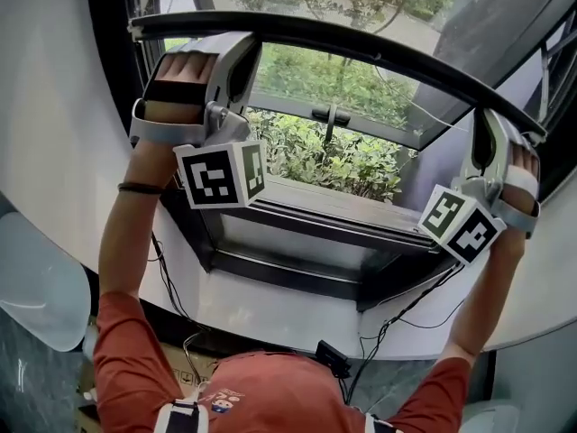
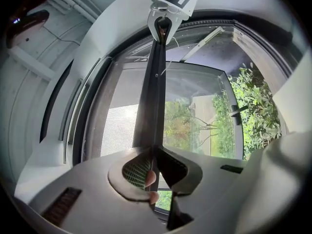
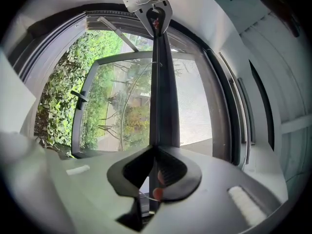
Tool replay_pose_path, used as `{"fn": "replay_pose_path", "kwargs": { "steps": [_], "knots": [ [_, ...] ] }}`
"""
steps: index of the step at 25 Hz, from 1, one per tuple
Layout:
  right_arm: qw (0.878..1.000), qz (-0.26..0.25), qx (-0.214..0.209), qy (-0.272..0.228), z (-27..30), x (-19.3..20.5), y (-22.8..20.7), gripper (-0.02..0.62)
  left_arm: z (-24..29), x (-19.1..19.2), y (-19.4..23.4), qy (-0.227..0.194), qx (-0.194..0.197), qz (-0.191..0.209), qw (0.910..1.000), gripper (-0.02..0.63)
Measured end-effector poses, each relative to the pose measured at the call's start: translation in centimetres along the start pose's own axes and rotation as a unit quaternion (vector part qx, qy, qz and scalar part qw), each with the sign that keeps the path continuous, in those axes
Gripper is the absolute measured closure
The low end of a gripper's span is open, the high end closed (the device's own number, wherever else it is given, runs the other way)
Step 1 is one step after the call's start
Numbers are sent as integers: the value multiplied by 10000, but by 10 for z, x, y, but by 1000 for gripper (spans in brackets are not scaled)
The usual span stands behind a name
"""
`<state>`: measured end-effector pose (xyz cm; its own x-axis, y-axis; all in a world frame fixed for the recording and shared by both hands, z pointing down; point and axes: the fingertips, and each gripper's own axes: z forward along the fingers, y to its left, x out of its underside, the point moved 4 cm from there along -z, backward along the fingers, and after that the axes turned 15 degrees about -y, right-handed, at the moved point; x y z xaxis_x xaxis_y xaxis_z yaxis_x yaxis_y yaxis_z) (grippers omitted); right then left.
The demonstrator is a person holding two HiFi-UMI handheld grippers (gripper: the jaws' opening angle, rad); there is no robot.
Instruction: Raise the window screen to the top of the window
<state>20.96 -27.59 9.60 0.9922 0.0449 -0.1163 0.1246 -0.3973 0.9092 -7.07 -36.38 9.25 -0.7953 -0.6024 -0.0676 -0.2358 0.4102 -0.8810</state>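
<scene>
Head view: left tongs [image 1: 242, 45] and right tongs [image 1: 481, 123] clamp one screen bar [image 1: 361, 42].

The screen bar [image 1: 361, 48] spans the window opening from upper left to lower right, well above the sill [image 1: 297, 318]. The left tool [image 1: 236, 57] is at the bar's left end and the right tool [image 1: 480, 132] at its right end, each with the bar clamped between its jaws. Behind the bar, a window handle [image 1: 330, 115] stands near the middle, with shrubs [image 1: 343, 161] below and beyond it. Cables [image 1: 165, 273] hang below the sill at the left.
</scene>
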Motion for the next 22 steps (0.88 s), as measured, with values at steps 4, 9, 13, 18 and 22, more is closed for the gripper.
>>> {"fn": "replay_pose_path", "kwargs": {
  "steps": [4,9,13,18,22],
  "knots": [
    [9998,-64,193,17,9,-1,-21,552,9,5,18,10,-209,-7,9998,561],
    [9995,-56,298,27,25,8,-61,554,30,3,58,45,-331,49,9994,562],
    [9990,-120,427,79,34,11,-84,560,43,5,79,38,-501,121,9987,561],
    [9980,-177,589,145,49,14,-115,561,59,8,106,15,-666,187,9976,561],
    [9975,-199,652,163,58,17,-130,561,70,9,122,5,-765,209,9969,561]
  ]
}}
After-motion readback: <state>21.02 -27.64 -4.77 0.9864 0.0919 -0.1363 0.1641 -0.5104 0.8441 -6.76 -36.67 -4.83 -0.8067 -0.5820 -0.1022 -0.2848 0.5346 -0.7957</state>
